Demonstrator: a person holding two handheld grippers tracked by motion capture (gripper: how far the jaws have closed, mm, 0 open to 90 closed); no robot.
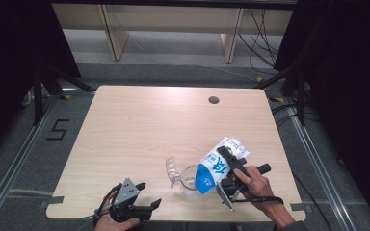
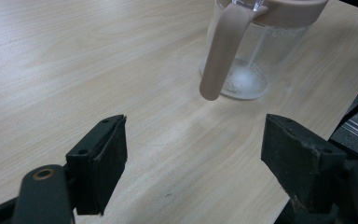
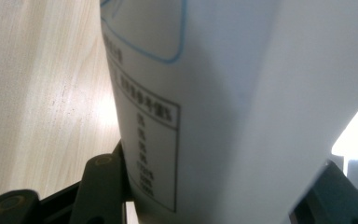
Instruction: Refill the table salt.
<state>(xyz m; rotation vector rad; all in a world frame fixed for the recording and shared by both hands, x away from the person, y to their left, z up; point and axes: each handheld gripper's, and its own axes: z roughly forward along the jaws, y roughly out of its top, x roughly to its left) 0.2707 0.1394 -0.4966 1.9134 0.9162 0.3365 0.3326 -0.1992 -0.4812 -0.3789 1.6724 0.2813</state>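
Light wood table (image 1: 139, 125) fills the high view, and near its front right corner the right gripper (image 1: 232, 166) clamps a blue-and-white carton (image 1: 217, 166), tilted with its blue end down over the mouth of a clear glass pitcher (image 1: 185, 180). From above, the pitcher is mostly hidden behind the carton, with its open lid (image 1: 171, 168) swung out to the left. The left gripper view gives the pitcher plainly: a glass body standing on the table, a pale pink rim and a long pink handle (image 2: 221, 51) hanging down its near side. The left gripper (image 2: 193, 154) sits low near the table's front left edge, jaws spread wide and grasping nothing. The right gripper view presses close to the carton's white side, where a boxed column of blurred print (image 3: 151, 149) shows between the two jaws.
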